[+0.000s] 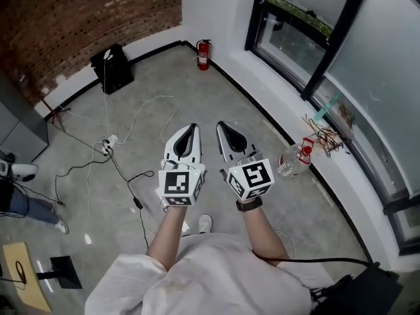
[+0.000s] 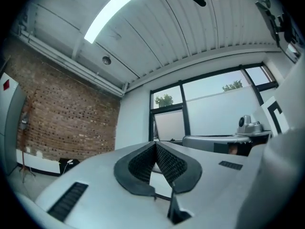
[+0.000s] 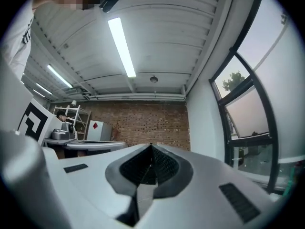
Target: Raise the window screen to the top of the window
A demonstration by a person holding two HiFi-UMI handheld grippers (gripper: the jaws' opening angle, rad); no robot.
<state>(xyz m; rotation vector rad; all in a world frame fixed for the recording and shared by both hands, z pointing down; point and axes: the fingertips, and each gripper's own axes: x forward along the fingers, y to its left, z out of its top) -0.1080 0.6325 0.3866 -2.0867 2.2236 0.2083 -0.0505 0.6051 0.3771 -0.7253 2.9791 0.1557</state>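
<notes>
The only container near you is a clear plastic bottle (image 1: 293, 161) with a red top at 2 o'clock, right where the floor meets the white ledge (image 1: 262, 87) under the window (image 1: 338, 28). You cannot tell what it holds, or which of the two it rests on. Just beyond it, a tangle of wires (image 1: 321, 135) lies on the ledge. Around you is a grey concrete floor (image 1: 170, 84) with loose cables (image 1: 125, 169) trailing across it. A red fire extinguisher (image 1: 204, 54) stands at 12 o'clock against the white wall, and a black box (image 1: 113, 69) sits at 11 o'clock below the brick wall (image 1: 79, 12). The window screen (image 2: 224, 112) is the pale frosted sheet over the lower part of the black-framed window, from your 1 to 3 o'clock. Its long axis runs sideways along the panes and its top edge is level, with clear glass and treetops above it. You hold the left gripper (image 1: 188, 130) and the right gripper (image 1: 225, 130) side by side in front of your chest. Both point toward 12 o'clock, well apart from the screen. Each has its jaws clenched tip to tip with nothing between them.
</notes>
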